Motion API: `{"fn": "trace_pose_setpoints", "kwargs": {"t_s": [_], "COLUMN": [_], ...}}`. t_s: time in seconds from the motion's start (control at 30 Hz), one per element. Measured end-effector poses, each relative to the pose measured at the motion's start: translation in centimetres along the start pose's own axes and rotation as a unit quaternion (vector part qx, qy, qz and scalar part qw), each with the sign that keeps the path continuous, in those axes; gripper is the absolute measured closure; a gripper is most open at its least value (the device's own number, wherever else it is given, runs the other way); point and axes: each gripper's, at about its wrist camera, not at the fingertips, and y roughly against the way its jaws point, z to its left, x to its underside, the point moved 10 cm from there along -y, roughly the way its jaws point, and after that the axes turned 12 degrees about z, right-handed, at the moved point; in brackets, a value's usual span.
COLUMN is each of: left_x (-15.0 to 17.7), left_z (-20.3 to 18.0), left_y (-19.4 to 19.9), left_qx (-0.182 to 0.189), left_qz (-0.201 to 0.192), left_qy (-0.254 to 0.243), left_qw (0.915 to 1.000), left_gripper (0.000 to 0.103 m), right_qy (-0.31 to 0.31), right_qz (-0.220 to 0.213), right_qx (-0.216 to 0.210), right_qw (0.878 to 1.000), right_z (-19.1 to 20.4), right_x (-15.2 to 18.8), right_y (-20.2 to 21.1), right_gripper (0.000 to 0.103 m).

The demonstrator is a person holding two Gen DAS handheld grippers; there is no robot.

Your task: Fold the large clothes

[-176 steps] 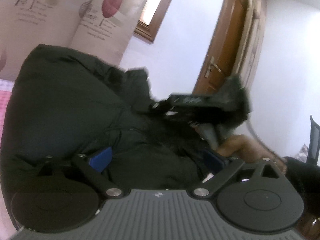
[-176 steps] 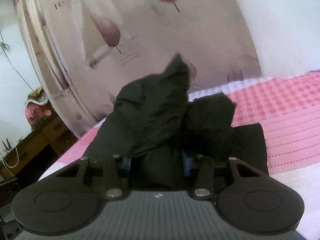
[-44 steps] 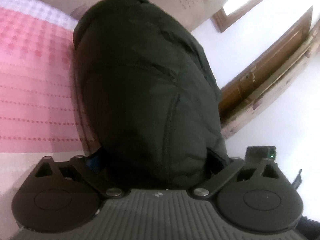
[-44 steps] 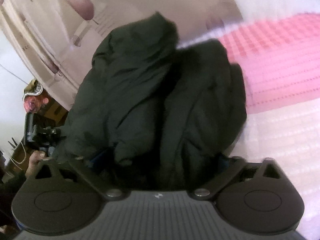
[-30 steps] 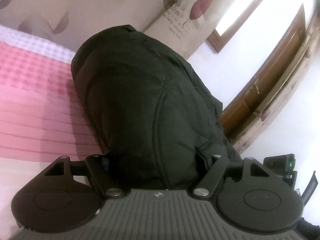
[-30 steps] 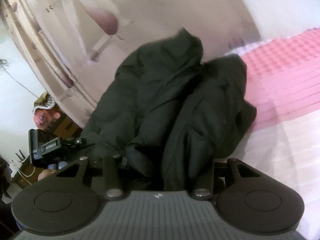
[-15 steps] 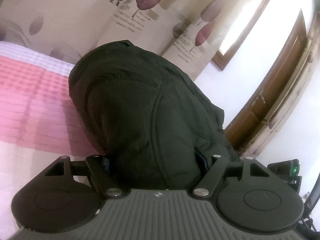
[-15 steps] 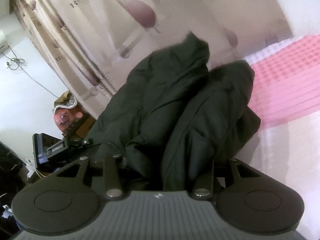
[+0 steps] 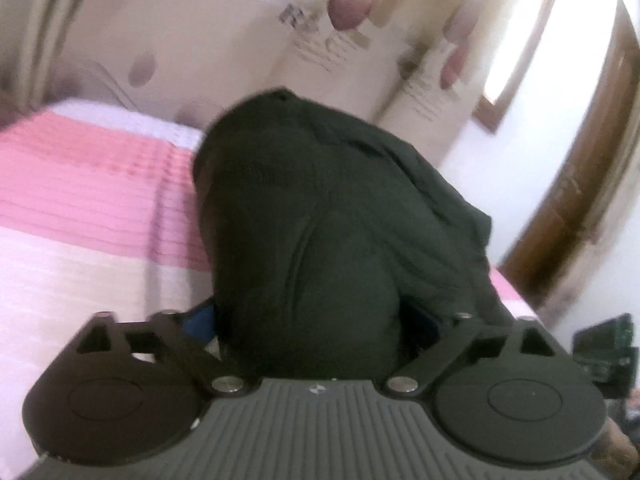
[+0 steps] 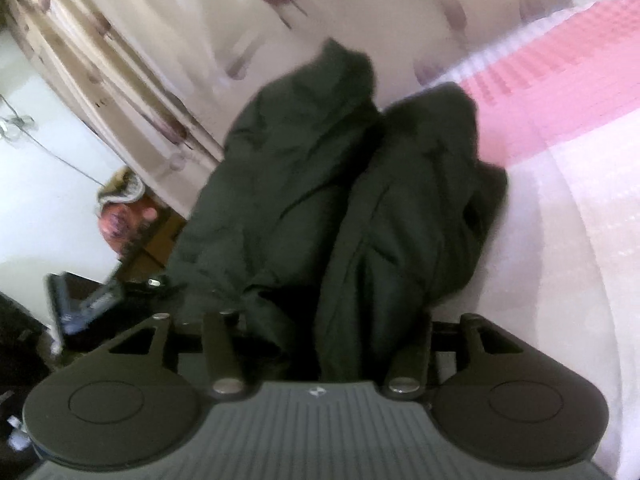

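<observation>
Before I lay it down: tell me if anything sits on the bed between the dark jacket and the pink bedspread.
Nothing visible does. Both tools, left and right, grip the dark jacket, and the pink bedspread beside it shows bare. What lies directly under the jacket is hidden.

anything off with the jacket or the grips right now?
Nothing damaged or spilled. The dark jacket is bunched into two thick uneven lumps rather than lying flat on the pink bedspread. Both the left gripper and right gripper clamp thick wads of it. Both views are motion-blurred.
</observation>
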Motion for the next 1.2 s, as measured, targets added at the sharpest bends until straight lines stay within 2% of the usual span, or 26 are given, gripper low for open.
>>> {"fn": "trace_pose_setpoints", "kwargs": {"t_s": [0.07,0.17,0.27,0.37,0.43,0.53,0.63,0.73,0.8,0.87,0.9,0.93,1.03,1.07,1.2], "left_x": [-0.2,-0.4,-0.7,-1.1,-1.5,-2.1,-2.4,-2.7,-2.8,-3.0,-3.0,-3.1,-3.1,-3.1,-2.9], "left_z": [0.2,-0.1,-1.2,-3.0,-4.4,-6.1,-7.9,-9.8,-11.3,-12.6,-13.2,-13.7,-14.5,-14.7,-15.1], "left_y": [1.3,2.9,4.5,6.3,7.5,8.6,10.2,11.6,12.4,13.4,13.8,14.1,14.0,14.0,14.2], "left_qx": [-0.042,-0.085,-0.133,-0.178,-0.210,-0.258,-0.286,-0.317,-0.316,-0.329,-0.329,-0.321,-0.270,-0.261,-0.258], "left_qz": [-0.040,-0.071,-0.095,-0.122,-0.144,-0.157,-0.177,-0.194,-0.206,-0.222,-0.230,-0.232,-0.200,-0.194,-0.203], "left_qy": [-0.003,-0.008,-0.031,-0.063,-0.080,-0.084,-0.076,-0.076,-0.094,-0.108,-0.111,-0.107,-0.092,-0.089,-0.085], "left_qw": [0.9983,0.9938,0.9861,0.9743,0.9636,0.9495,0.9387,0.9253,0.9213,0.9116,0.9094,0.9119,0.9373,0.9416,0.9408], "left_gripper": [0.000,0.000,0.000,0.000,0.000,0.000,0.000,0.000,0.000,0.000,0.000,0.000,0.000,0.000,0.000], "right_qy": [0.005,0.018,0.022,0.067,0.107,0.142,0.174,0.209,0.221,0.228,0.233,0.236,0.238,0.238,0.257], "right_qz": [-0.002,-0.006,-0.013,-0.033,-0.060,-0.103,-0.141,-0.164,-0.174,-0.180,-0.180,-0.180,-0.188,-0.190,-0.199], "right_qx": [0.007,0.035,0.048,0.088,0.126,0.156,0.151,0.149,0.136,0.134,0.132,0.131,0.131,0.132,0.161], "right_qw": [1.000,0.999,0.999,0.993,0.984,0.972,0.963,0.953,0.950,0.947,0.946,0.946,0.944,0.943,0.932], "right_z": [-0.4,-0.8,-0.9,0.6,2.1,4.4,7.6,10.8,12.4,13.6,14.1,14.5,15.5,15.8,16.8], "right_x": [0.3,0.6,0.9,0.9,1.0,1.4,2.1,2.6,3.0,3.1,3.2,3.3,3.4,3.5,3.8], "right_y": [-0.2,-0.3,-0.1,1.4,3.1,5.8,8.4,10.2,11.2,11.7,11.9,12.0,12.7,12.8,13.4], "right_gripper": [0.044,0.027,0.025,0.025,0.024,0.022,0.018,0.007,0.006,0.006,0.006,0.006,0.006,0.006,0.001]}}
